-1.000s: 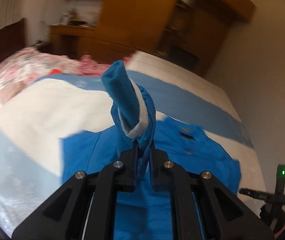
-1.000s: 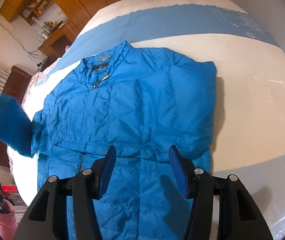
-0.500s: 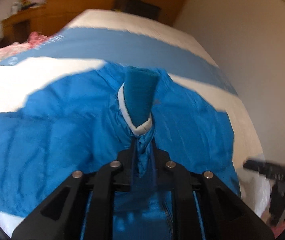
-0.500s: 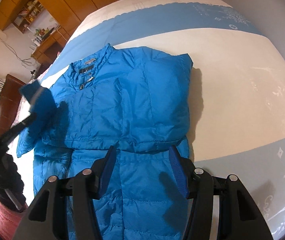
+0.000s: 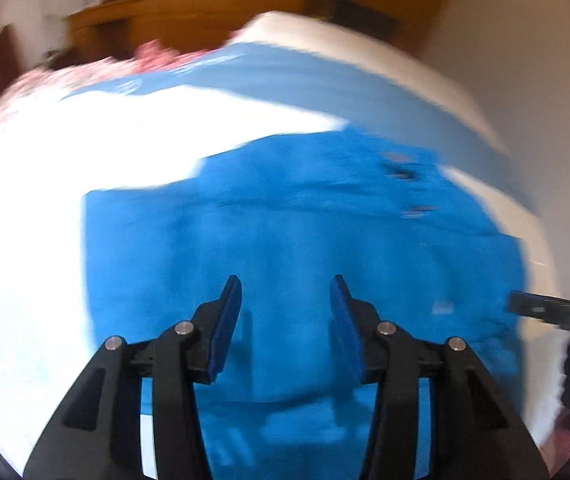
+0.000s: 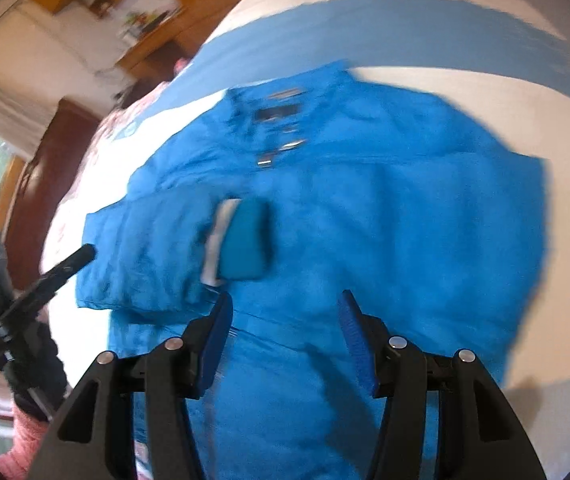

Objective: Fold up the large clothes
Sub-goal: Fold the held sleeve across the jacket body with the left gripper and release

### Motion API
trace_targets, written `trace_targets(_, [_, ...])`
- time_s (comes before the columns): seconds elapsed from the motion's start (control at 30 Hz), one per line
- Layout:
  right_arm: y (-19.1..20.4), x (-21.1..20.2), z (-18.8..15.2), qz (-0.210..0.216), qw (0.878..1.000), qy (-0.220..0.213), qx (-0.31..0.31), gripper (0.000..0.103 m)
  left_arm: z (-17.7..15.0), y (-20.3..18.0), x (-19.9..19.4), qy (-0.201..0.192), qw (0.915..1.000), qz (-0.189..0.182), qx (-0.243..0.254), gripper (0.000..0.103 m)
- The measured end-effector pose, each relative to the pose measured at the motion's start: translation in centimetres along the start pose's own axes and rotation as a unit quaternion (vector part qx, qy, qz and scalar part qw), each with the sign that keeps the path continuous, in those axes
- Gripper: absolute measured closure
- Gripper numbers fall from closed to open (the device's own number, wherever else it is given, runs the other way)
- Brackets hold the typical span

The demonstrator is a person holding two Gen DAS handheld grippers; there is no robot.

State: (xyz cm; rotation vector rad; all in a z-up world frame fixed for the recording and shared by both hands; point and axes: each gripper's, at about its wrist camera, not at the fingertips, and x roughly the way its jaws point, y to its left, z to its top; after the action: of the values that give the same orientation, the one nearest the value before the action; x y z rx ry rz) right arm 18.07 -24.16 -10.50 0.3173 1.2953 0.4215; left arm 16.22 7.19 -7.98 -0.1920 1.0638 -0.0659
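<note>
The left hand-held gripper (image 5: 285,292) has its jaws spread wide with nothing between them. The right hand-held gripper (image 6: 285,308) is likewise spread wide and holds nothing.

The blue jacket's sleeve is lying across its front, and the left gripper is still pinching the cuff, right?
Not quite. The left gripper is open and holds nothing, as the left wrist view shows. The sleeve does lie across the blue jacket.

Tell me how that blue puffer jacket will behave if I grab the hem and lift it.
The blue puffer jacket looks quilted and puffy, so it will probably drape and sag, not hold shape. Its folded sleeve, cuff lying across the chest, may slide off. The shell seems smooth, so it could slip on the bed sheet.
</note>
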Motion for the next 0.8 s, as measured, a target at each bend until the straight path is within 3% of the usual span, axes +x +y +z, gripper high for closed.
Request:
trace_targets(0.23, [1.2,6.7,3.0,0.003,0.997,0.077,0.016,0.051,-1.2,3.1,3.0,0.026,0.9993,0.012,-0.022,0.06])
trace_targets(0.33, [1.4,7.5,3.3,0.018,0.996,0.081,0.02,0.065,-1.3,3.3,3.7,0.026,0.9992,0.012,-0.027,0.06])
trace_targets(0.4, [1.5,7.5,3.3,0.05,0.995,0.081,0.022,0.091,-1.1,3.6,3.6,0.027,0.9991,0.01,-0.03,0.06])
trace_targets(0.53, [1.3,4.9,3.1,0.065,0.997,0.042,0.012,0.091,-0.6,3.3,2.4,0.02,0.9994,0.005,-0.029,0.059])
trace_targets(0.63, [0.0,2.2,2.8,0.07,0.997,0.013,0.022,0.092,0.2,3.2,0.6,-0.006,0.9995,0.001,-0.032,0.058])
trace_targets(0.8, [-4.0,-3.2,1.5,0.022,0.998,-0.041,0.046,0.092,1.1,2.4,-0.4,-0.028,0.9993,-0.012,-0.024,0.058])
